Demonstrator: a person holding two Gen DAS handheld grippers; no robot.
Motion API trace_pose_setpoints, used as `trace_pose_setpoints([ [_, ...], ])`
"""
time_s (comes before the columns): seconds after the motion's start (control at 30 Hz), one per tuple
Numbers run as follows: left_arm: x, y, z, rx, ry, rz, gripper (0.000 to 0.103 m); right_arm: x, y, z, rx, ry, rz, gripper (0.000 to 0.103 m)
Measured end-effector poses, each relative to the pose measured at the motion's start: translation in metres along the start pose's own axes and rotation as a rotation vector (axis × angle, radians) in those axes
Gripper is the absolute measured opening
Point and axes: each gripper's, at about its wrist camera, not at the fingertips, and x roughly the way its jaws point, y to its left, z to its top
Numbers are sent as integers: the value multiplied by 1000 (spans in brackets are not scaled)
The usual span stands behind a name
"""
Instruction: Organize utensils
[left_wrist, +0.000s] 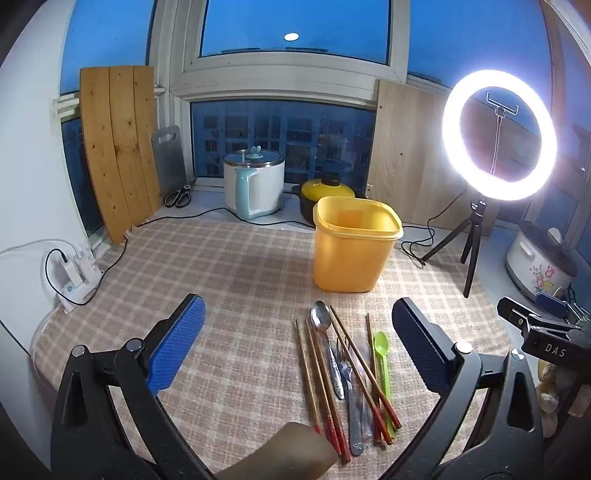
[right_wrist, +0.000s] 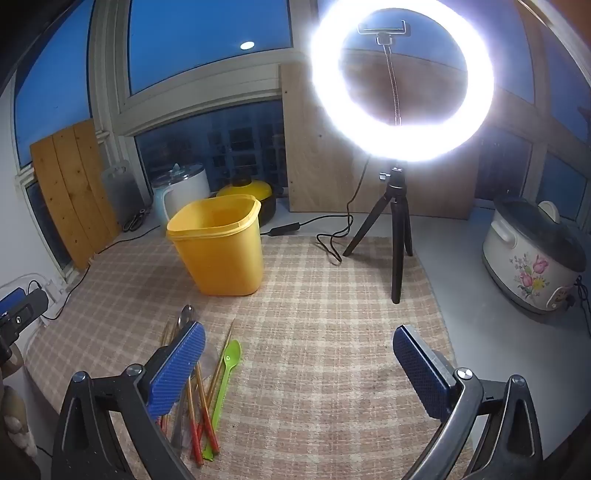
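A heap of utensils lies on the checked cloth: a metal spoon (left_wrist: 320, 317), a fork (left_wrist: 345, 373), a green plastic spoon (left_wrist: 381, 354) and several wooden chopsticks (left_wrist: 314, 373) with red ends. Behind them stands an empty yellow tub (left_wrist: 351, 247). My left gripper (left_wrist: 299, 343) hovers open over the near side of the heap, touching nothing. In the right wrist view the green plastic spoon (right_wrist: 225, 384), chopsticks (right_wrist: 201, 398) and yellow tub (right_wrist: 221, 247) show at the left. My right gripper (right_wrist: 299, 365) is open and empty; its left finger partly hides the heap.
A ring light on a tripod (left_wrist: 476, 236) stands at the right with its cable (left_wrist: 417, 240) on the cloth. A white kettle pot (left_wrist: 255, 184), a yellow-lidded pot (left_wrist: 325, 192), a flowered cooker (right_wrist: 532, 258), boards and a power strip (left_wrist: 74, 273) line the edges.
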Motion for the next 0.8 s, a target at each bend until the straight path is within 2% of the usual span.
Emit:
trace_pose_setpoints([
  [0.17,5,-2,1,13,6,8,103,2,1,0,3,7,7,103],
  [0.23,-4,0,-2,1,-22,-2,103,2,1,0,5,9,11,103],
  [0.8,-6,2,1,-3,-18,-3,103,4,0,-5,6,20,-9,103],
])
